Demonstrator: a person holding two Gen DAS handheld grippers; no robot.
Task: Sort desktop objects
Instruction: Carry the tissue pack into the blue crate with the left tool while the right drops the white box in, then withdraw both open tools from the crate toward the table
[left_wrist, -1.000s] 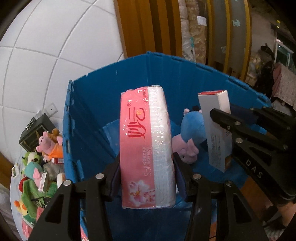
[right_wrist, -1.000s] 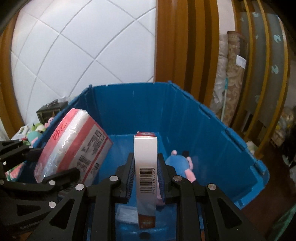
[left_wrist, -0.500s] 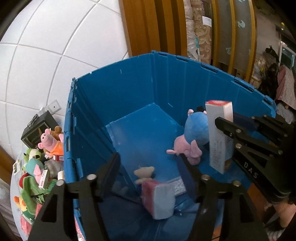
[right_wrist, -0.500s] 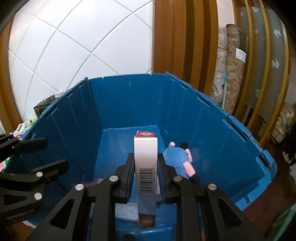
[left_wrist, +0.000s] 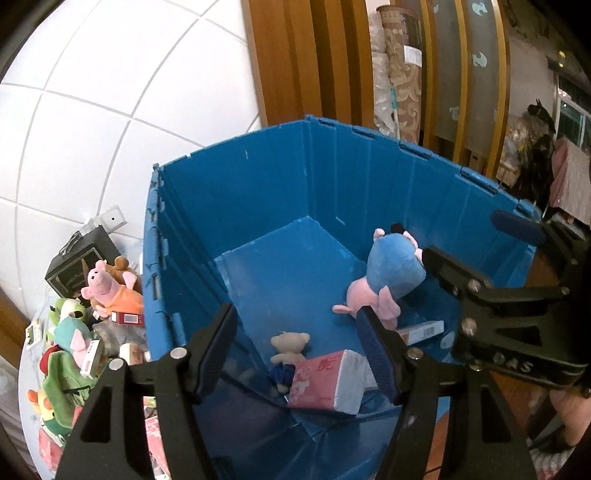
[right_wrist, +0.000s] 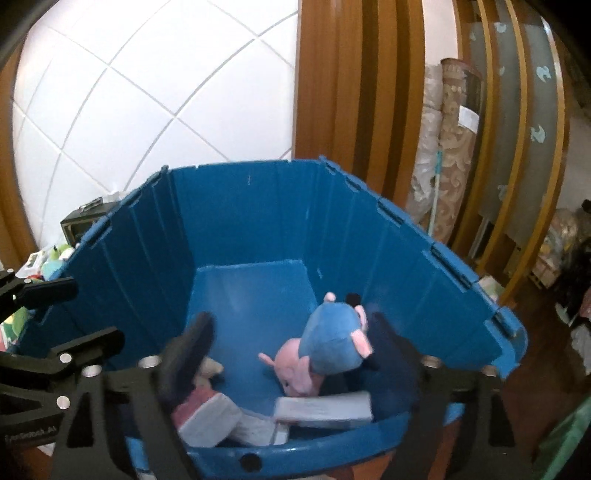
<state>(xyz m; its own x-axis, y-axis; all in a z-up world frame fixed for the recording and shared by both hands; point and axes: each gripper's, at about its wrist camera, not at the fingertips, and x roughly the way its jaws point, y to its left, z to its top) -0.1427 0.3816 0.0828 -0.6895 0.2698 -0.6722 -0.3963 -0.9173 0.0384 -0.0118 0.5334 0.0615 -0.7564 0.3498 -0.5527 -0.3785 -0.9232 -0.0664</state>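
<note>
both grippers are held over a blue bin (left_wrist: 258, 192), nothing between their fingers: the left gripper (left_wrist: 299, 350) is spread; the right gripper (right_wrist: 291, 354), its jaws just opened, is spread wide. a white box (right_wrist: 323, 406), a pink tissue pack (left_wrist: 328, 380) and a plush pig (right_wrist: 325, 347) are seen on the bin floor.

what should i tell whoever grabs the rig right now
Left gripper: open, empty, over the blue crate.
Right gripper: jaws just opened, nothing between them; the white carton lies on the crate floor.
In the crate: pink tissue pack, blue-and-pink pig plush, small teddy bear.
Left to do: the pile of plush toys and small boxes outside the crate.
</note>
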